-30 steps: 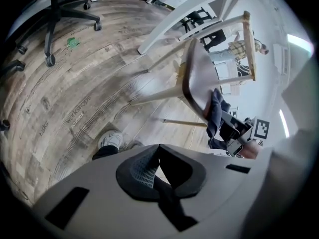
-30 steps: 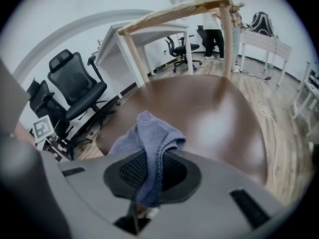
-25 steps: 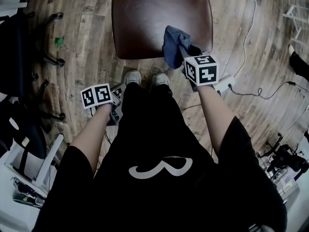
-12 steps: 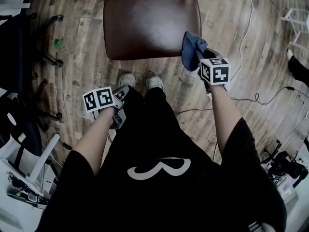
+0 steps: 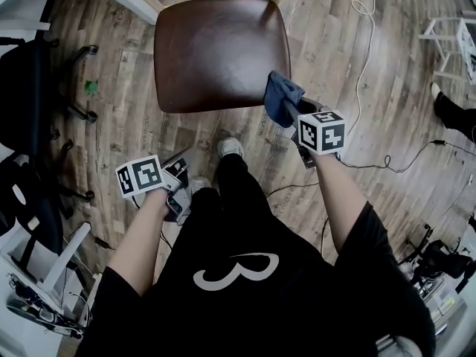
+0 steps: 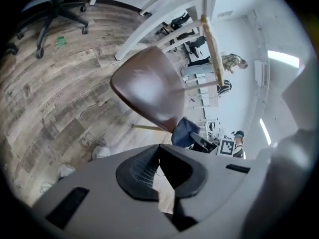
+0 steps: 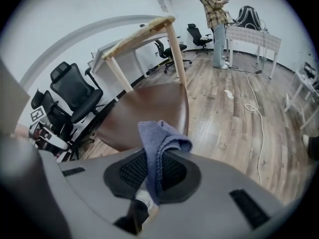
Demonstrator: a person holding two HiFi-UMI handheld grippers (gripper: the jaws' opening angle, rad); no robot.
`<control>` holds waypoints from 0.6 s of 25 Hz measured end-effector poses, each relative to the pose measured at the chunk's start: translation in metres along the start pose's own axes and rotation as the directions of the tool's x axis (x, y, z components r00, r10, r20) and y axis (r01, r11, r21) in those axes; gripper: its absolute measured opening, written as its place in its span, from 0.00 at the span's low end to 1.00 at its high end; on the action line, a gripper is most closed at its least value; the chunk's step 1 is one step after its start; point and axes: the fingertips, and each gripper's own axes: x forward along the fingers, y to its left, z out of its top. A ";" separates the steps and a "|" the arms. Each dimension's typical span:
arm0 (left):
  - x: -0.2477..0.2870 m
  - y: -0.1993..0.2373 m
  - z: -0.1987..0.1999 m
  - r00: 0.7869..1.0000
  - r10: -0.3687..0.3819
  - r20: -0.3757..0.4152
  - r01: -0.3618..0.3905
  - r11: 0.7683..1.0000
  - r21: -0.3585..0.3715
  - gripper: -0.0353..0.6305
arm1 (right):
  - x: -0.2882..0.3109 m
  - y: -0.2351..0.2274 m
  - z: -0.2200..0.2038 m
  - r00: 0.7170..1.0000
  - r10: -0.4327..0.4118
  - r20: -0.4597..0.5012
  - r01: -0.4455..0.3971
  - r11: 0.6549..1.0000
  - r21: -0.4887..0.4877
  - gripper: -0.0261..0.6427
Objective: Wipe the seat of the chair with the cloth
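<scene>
Two grippers are in play, one in each hand, over a wooden floor (image 5: pixel 372 162). The right gripper (image 5: pixel 292 114) (image 7: pixel 151 177) has its jaws clamped on the blue cloth (image 5: pixel 281 95) (image 7: pixel 158 142); in the right gripper view the fabric is pinched between the black pads and a folded bunch stands up past the tips. In the head view the cloth sits at the 4 o'clock corner of the brown chair seat (image 5: pixel 216 50) (image 7: pixel 144 111) (image 6: pixel 149 88), overlapping its rim. Contact with the seat surface cannot be confirmed from any view. The seat is glossy and bare. The left gripper (image 5: pixel 175 181) (image 6: pixel 160 176) hangs low at 7 o'clock from the seat, well apart from it, beside the person's leg. Its jaws meet at the tips with nothing between them. One white shoe (image 5: pixel 230 147) shows just below the seat's front edge at 6 o'clock. A white cable (image 5: pixel 363 73) trails over the floor at 3 o'clock, and a black office chair (image 5: pixel 26 73) stands at 9 o'clock.
</scene>
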 end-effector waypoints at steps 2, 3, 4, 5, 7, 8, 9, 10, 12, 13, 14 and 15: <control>-0.009 -0.023 0.004 1.000 -0.003 0.001 0.003 0.996 0.093 0.07 | -0.021 0.019 0.010 0.999 0.034 0.035 -0.032 0.999 -0.035 0.11; -0.015 -0.036 0.006 1.000 -0.011 0.009 0.010 0.989 0.147 0.07 | -0.033 0.031 0.015 0.997 0.052 0.054 -0.050 0.998 -0.049 0.11; -0.023 -0.048 0.008 0.999 -0.024 0.021 0.019 0.980 0.196 0.07 | -0.045 0.045 0.019 0.994 0.075 0.073 -0.071 0.996 -0.058 0.11; -0.033 -0.060 0.010 0.999 -0.039 0.034 0.030 0.971 0.238 0.07 | -0.058 0.061 0.022 0.990 0.101 0.093 -0.096 0.993 -0.064 0.11; -0.053 -0.082 0.011 0.996 -0.076 0.056 0.056 0.951 0.305 0.07 | -0.087 0.095 0.029 0.978 0.155 0.139 -0.146 0.987 -0.071 0.11; -0.064 -0.094 0.010 0.993 -0.100 0.065 0.072 0.939 0.336 0.07 | -0.102 0.111 0.034 0.969 0.180 0.169 -0.169 0.983 -0.076 0.11; -0.075 -0.106 0.010 0.989 -0.125 0.074 0.089 0.925 0.369 0.07 | -0.119 0.126 0.040 0.958 0.203 0.203 -0.190 0.978 -0.083 0.11; -0.088 -0.119 0.008 0.985 -0.151 0.085 0.105 0.910 0.402 0.07 | -0.135 0.140 0.045 0.945 0.224 0.239 -0.209 0.974 -0.089 0.11; -0.119 -0.142 0.001 0.975 -0.194 0.106 0.125 0.879 0.460 0.07 | -0.168 0.167 0.052 0.917 0.263 0.298 -0.246 0.965 -0.096 0.12; -0.136 -0.152 -0.005 0.971 -0.210 0.115 0.130 0.865 0.485 0.07 | -0.185 0.181 0.052 0.905 0.282 0.317 -0.266 0.959 -0.094 0.12; -0.153 -0.160 -0.012 0.967 -0.224 0.122 0.133 0.852 0.506 0.07 | -0.201 0.196 0.052 0.895 0.298 0.332 -0.285 0.954 -0.090 0.12; -0.171 -0.167 -0.019 0.963 -0.238 0.130 0.137 0.841 0.524 0.07 | -0.217 0.211 0.052 0.884 0.313 0.347 -0.302 0.949 -0.087 0.11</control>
